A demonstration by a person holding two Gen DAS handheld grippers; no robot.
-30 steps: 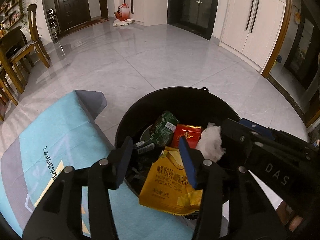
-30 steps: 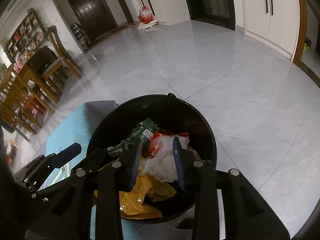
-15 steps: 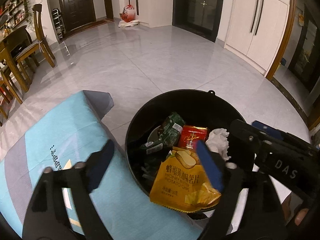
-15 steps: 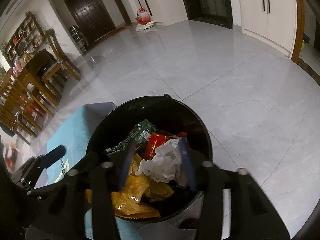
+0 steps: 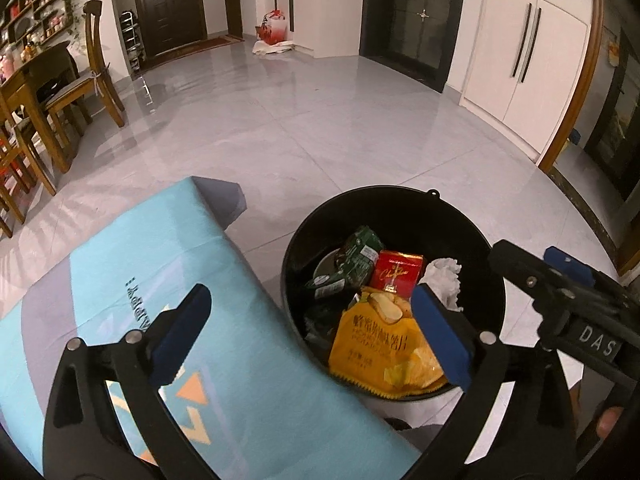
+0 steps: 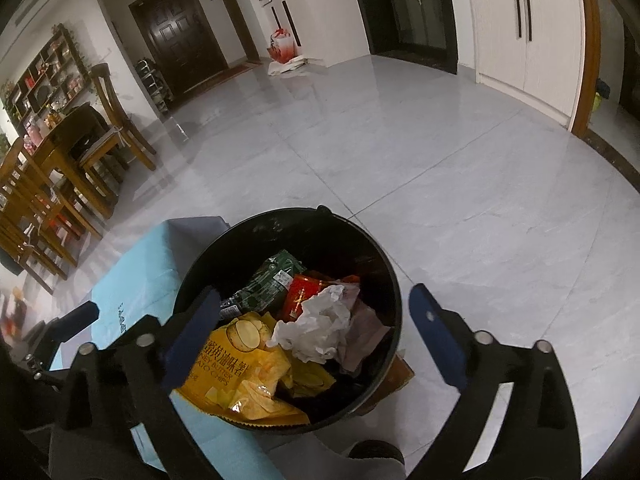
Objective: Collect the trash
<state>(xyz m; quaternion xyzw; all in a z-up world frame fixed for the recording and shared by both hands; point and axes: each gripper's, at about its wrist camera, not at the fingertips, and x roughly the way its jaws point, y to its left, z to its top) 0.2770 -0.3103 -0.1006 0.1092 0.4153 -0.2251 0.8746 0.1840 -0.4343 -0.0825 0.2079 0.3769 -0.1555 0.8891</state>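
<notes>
A black trash bin (image 5: 400, 200) (image 6: 304, 220) stands on the floor beside a blue-clothed table. It holds a yellow chips bag (image 5: 380, 344) (image 6: 240, 372), a red packet (image 5: 398, 272) (image 6: 300, 296), a green wrapper (image 5: 356, 252) (image 6: 272, 280) and a crumpled white tissue (image 5: 444, 276) (image 6: 316, 328). My left gripper (image 5: 308, 336) is open and empty above the bin's near rim and the table corner. My right gripper (image 6: 316, 336) is open and empty above the bin; its body shows in the left wrist view (image 5: 560, 304).
The blue patterned tablecloth (image 5: 140, 280) (image 6: 140, 280) covers the table left of the bin. A wooden dining table and chairs (image 5: 48, 92) stand at far left. A red bag (image 5: 274, 28) lies by the white cabinets at the back. Grey tile floor (image 5: 320, 128) surrounds the bin.
Both grippers opened wide and drew back from the bin. The chips bag left the left jaws and the tissue left the right jaws; both now lie in the bin.
</notes>
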